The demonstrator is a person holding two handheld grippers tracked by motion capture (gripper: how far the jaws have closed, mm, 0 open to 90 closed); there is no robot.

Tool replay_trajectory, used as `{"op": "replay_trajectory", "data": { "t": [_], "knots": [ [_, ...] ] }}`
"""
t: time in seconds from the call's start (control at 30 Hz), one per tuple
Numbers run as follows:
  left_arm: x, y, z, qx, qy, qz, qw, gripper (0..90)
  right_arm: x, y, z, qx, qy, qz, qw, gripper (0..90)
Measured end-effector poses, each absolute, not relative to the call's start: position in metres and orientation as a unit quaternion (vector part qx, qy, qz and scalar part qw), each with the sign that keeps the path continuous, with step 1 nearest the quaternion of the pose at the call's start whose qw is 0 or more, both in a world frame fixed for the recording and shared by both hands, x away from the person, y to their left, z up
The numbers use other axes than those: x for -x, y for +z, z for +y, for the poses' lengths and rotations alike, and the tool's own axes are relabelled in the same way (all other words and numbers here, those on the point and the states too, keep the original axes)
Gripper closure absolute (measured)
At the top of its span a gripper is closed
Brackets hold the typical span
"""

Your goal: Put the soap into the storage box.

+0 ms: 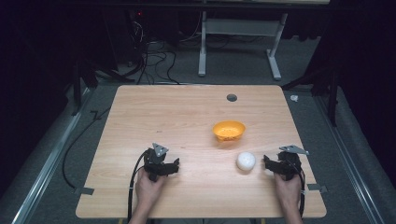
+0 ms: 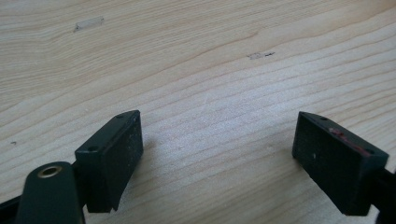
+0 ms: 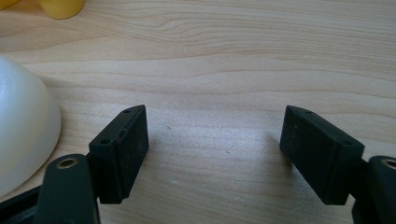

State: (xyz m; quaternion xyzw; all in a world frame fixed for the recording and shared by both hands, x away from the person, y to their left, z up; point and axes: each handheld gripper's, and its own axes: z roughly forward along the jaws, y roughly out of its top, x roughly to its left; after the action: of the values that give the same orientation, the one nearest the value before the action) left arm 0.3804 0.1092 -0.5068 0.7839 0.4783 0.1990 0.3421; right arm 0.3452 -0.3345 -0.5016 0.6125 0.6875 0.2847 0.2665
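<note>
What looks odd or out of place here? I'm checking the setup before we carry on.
Only the white bowl: it lies upside down, dome up, on the table, beside the right gripper. The orange bowl stands upright. No spill or damage shows.

Both forearms were bare, no sleeves in sight; each hand carried a black two-jaw tool; the left gripper [image 1: 176,164] bore a grey three-cornered plate on top and trailed a black cable off the near edge; the right gripper [image 1: 266,161] wore the same grey plate and cable; up close, its jaws were blocky black pads with small screw holes; brass-coloured rivets sat at the hinges; one left pad carried a reddish smear.
</note>
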Motion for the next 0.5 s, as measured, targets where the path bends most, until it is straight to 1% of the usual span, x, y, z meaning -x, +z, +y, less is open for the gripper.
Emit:
{"op": "replay_trajectory", "data": {
  "t": [0.2,0.5],
  "knots": [
    [-0.380,-0.507,0.109,-0.784,0.199,0.478,0.342,16.6,-0.344,-0.501,-0.336,-0.618,0.296,0.681,0.259,22.6],
    [-0.380,-0.507,0.109,-0.784,0.199,0.478,0.342,16.6,-0.335,-0.494,-0.334,-0.608,0.328,0.675,0.259,21.7]
  ]
}}
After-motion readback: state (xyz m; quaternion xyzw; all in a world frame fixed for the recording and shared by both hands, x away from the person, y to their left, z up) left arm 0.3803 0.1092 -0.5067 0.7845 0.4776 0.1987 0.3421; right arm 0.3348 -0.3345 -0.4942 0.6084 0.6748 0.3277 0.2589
